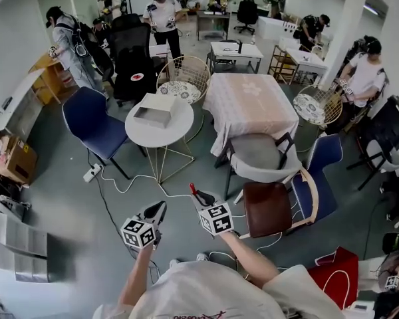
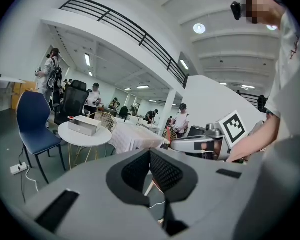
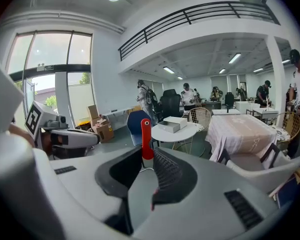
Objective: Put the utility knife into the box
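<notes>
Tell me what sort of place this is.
Probably an open-plan office or lab hall: a black-railed mezzanine balcony, a round white table among black swivel office chairs, and several people working at scattered desks.

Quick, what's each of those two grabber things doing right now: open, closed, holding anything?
Left gripper: closed, nothing between its jaws.
Right gripper: closed on the red-tipped utility knife.
</notes>
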The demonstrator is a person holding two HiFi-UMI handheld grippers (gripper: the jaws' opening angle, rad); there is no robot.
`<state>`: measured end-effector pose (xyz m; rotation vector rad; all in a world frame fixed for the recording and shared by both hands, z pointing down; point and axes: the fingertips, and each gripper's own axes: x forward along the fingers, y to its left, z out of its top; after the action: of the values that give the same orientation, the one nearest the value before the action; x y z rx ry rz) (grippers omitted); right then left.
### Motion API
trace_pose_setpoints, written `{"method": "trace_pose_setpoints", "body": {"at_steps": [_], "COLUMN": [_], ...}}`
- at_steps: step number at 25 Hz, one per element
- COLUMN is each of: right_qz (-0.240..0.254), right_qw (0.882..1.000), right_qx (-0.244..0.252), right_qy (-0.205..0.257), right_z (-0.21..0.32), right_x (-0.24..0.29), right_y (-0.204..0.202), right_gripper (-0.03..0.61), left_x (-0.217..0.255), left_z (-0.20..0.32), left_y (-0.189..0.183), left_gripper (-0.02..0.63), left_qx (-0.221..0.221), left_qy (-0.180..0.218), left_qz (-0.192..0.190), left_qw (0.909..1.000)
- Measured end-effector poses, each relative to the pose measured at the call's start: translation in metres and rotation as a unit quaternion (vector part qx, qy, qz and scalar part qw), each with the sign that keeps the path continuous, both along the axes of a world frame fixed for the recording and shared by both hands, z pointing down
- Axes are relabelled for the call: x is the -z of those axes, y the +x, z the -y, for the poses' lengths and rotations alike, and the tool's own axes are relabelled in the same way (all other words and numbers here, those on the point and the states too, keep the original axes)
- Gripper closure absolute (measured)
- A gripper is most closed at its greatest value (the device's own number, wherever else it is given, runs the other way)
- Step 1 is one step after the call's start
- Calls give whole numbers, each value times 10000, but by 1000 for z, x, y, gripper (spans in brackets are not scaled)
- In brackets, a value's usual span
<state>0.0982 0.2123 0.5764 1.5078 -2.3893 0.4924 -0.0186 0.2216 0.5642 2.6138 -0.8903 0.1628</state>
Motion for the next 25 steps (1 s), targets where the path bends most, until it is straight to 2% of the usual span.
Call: {"method": "trace_pose_setpoints", "body": {"at_steps": [16,25], "right_qz": [-52,-59], "right_qw": [9994,9994], "right_qx": [296,265], "right_qy": [-182,-202], "right_z": [17,26], "right_x": [-23,-29], "right_y": [34,55], "right_gripper": [497,497], "left_x": [-18,-27], "left_z": [16,24], "left_y": [13,27], "left_gripper": [603,603], "left_qx": [382,343], "left_qy": [-153,-210], "left_qz": [179,225], "left_qw": [9990,9989]}}
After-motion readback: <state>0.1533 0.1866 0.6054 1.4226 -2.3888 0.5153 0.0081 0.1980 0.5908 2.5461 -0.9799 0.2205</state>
